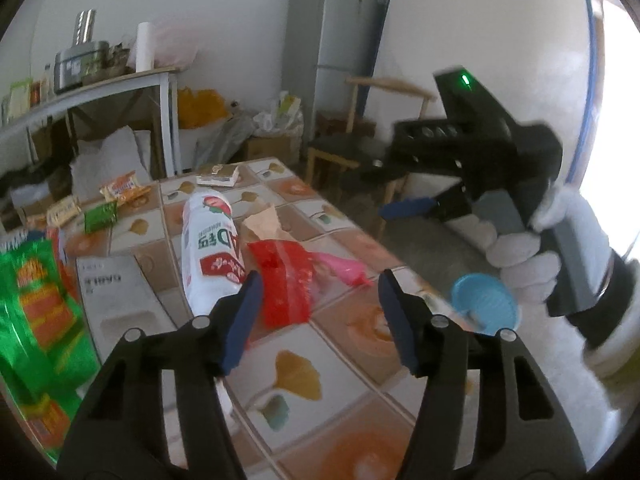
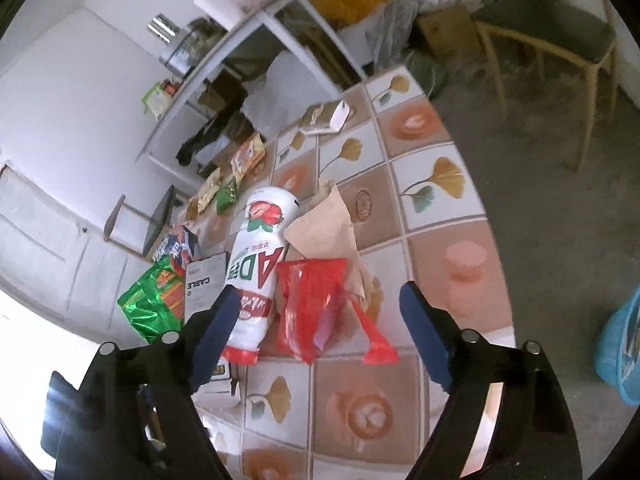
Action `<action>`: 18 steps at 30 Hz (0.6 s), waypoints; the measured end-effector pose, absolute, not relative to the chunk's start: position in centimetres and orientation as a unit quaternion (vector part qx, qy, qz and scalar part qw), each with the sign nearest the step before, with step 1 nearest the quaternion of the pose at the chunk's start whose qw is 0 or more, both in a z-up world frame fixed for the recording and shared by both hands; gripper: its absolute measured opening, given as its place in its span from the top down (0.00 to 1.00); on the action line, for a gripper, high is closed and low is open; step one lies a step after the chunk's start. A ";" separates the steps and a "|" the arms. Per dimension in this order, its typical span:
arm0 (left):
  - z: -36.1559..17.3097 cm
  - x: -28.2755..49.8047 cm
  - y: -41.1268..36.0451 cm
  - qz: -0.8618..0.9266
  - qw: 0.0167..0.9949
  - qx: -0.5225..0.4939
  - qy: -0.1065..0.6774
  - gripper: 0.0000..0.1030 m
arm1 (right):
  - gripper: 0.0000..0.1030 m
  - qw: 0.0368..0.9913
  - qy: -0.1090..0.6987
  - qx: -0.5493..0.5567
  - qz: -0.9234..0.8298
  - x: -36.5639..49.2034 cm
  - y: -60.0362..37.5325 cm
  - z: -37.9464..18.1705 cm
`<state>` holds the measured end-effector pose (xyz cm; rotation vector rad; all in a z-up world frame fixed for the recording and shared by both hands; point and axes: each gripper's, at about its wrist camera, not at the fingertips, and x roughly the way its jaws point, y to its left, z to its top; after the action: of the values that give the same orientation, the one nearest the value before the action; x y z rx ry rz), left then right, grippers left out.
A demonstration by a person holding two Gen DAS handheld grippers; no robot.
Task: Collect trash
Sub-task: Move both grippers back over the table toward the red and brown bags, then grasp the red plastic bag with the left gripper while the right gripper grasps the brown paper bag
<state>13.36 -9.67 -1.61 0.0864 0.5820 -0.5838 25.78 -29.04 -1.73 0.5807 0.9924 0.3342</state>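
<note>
Left hand-held gripper [image 1: 320,300] agape, empty, above red bag [image 1: 286,284]

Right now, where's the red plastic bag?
The red bag lies on the tiled table, centre of the right wrist view, touching the white bottle on its left, with the brown paper bag just behind it.

red bag [image 2: 308,308]: glossy plastic | paper bag [image 2: 324,232]: matt | table [image 2: 452,216]: smooth tile-pattern

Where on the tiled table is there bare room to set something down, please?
Free: the near tiles in front of the red plastic bag, and the tiles right of the brown paper bag toward the table edge. Crowded: the left side, around the white bottle and snack packets.
</note>
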 end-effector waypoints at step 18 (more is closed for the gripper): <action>-6.1 18.4 -15.8 -0.184 0.904 0.186 0.339 0.52 | 0.29 0.783 0.544 0.226 0.203 36.5 -25.6 -7.3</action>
<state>18.40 -15.84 -6.14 0.3843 0.7011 -0.3801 36.53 -25.63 -7.29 0.4869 1.1737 0.4373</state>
